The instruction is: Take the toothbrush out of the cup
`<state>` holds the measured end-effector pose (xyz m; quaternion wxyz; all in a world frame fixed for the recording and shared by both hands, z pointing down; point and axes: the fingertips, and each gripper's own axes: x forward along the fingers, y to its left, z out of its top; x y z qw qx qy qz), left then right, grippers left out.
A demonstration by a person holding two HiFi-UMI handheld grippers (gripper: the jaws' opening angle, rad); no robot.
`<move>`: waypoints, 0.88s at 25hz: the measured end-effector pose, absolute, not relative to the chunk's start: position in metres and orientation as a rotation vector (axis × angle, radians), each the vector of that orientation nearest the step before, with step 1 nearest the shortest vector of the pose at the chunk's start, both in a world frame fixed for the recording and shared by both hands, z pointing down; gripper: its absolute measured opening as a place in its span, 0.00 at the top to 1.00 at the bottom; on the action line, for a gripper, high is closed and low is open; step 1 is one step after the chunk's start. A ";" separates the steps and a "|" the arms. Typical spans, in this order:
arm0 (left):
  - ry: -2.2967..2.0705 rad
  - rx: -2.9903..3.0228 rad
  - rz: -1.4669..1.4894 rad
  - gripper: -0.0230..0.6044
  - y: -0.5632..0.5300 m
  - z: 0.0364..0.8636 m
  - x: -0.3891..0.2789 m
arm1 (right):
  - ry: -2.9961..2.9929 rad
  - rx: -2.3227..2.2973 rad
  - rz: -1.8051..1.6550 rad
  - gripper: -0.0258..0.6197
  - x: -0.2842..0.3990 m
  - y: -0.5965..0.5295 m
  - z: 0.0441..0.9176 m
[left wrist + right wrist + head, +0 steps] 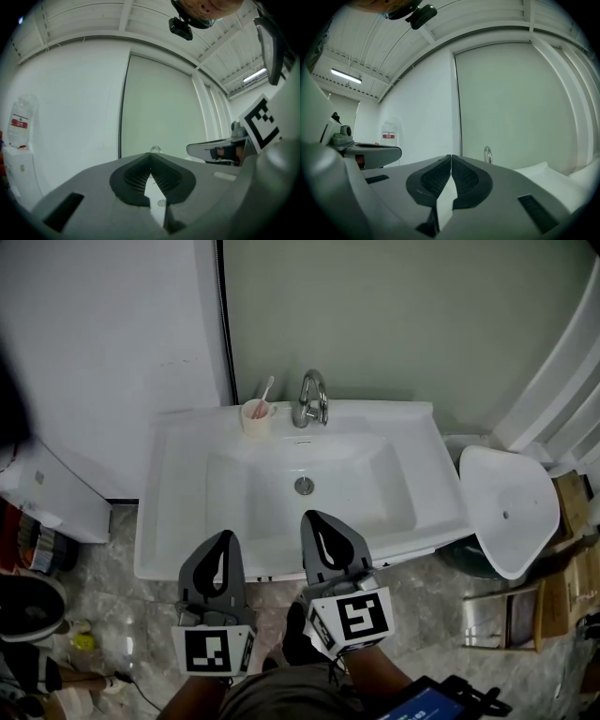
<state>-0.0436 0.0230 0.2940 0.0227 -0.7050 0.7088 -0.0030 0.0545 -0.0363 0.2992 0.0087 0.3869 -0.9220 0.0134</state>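
The white sink (187,484) lay ahead, the left tool (225,536) and the right tool (315,517) hung at the sink's near edge, each with its 2 jaws together on nothing, and the cup (255,420) on the sink's back rim held the toothbrush (267,388).

Head view: high above, looking steeply down on the sink (178,442), with the left tool (225,538) and right tool (316,518) close beneath. Left gripper view and right gripper view: low, level, along the jaws toward the wall (159,108). Shared by all: the faucet (310,399).
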 end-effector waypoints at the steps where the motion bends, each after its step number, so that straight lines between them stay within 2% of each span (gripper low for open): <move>1: 2.198 -2.178 -0.012 0.95 0.015 0.292 -0.045 | -2.884 1.201 0.046 0.94 0.053 -0.045 0.298; 16: 2.259 -2.027 -0.031 0.95 -0.052 0.260 -0.060 | -2.995 1.139 -0.053 0.94 0.039 -0.136 0.251; 22: 2.289 -1.985 -0.056 0.95 -0.070 0.263 -0.086 | -2.981 1.122 -0.035 0.94 0.025 -0.154 0.262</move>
